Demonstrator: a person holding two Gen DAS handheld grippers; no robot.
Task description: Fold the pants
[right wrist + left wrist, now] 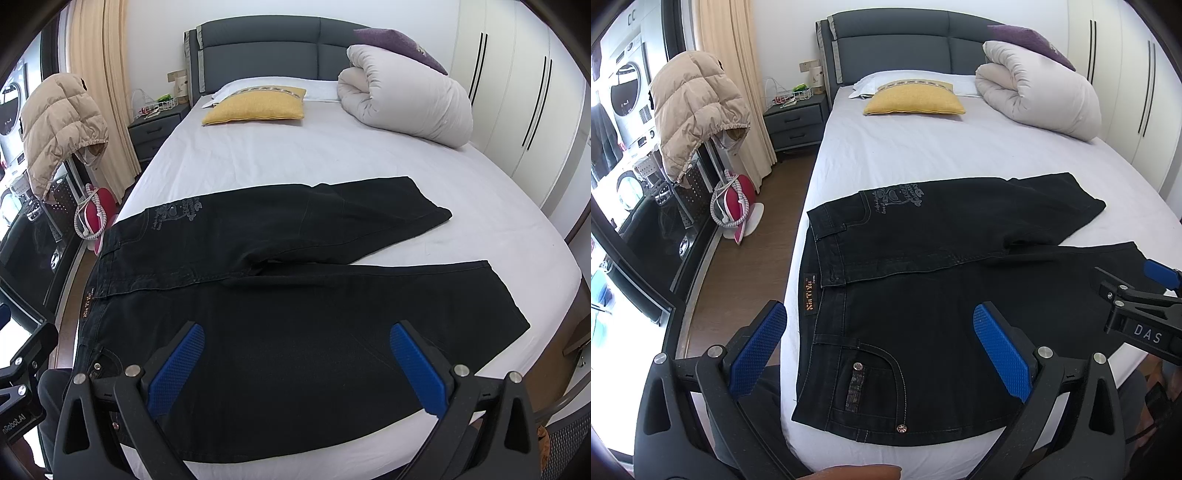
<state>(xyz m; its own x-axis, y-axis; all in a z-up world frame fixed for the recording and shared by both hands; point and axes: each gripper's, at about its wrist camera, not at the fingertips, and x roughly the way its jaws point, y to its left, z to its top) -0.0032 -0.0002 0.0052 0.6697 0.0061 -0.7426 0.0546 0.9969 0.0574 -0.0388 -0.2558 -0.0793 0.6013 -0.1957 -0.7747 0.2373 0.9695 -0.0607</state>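
Note:
Black jeans (923,280) lie flat on the white bed sheet (923,155), waistband to the left, both legs spread apart to the right; they also show in the right wrist view (288,295). My left gripper (882,332) is open and empty, above the waist and front pocket near the bed's front edge. My right gripper (295,354) is open and empty, above the near leg. The right gripper's body shows at the right of the left wrist view (1137,306).
A yellow pillow (914,101), a white pillow and a rolled white duvet (1038,92) lie at the head of the bed. A nightstand (796,123), a beige puffer jacket (698,107) and a pink iron (735,206) stand left of the bed. Wardrobe doors (517,92) on the right.

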